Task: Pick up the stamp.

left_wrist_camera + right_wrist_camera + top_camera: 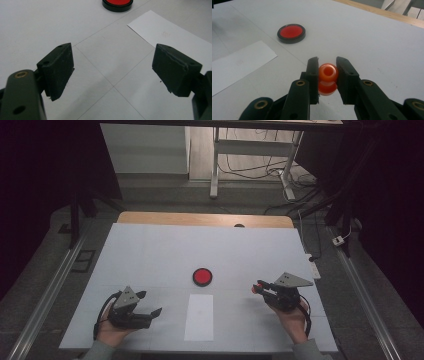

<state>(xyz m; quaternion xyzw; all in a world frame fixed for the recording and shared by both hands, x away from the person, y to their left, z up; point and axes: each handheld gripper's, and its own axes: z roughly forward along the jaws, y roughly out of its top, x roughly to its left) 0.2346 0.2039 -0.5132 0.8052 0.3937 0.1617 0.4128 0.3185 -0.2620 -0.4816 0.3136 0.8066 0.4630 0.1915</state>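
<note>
Two claws are at work over the bench (pixel 150 250). The right claw (pixel 326 65) pinches an orange stamp (pixel 327 78) between its jaws, knob end up, held near the right side of the bench and seemingly just above it. The left claw (pixel 112 70) hangs spread wide and holds nothing, low over the left side.

The step in hand looks like inking: the stamp should go to the red pad (pixel 291 33), which lies well apart from it, ahead and toward the middle. Keep the stamp upright, bring it squarely over the pad and press straight down, so that the face inks evenly and the smooth knob does not slip in the jaws.

A white paper (pixel 199 317) lies nearer the person, between the two claws, likely the place for the print. Nothing stands in the way to the pad.
</note>
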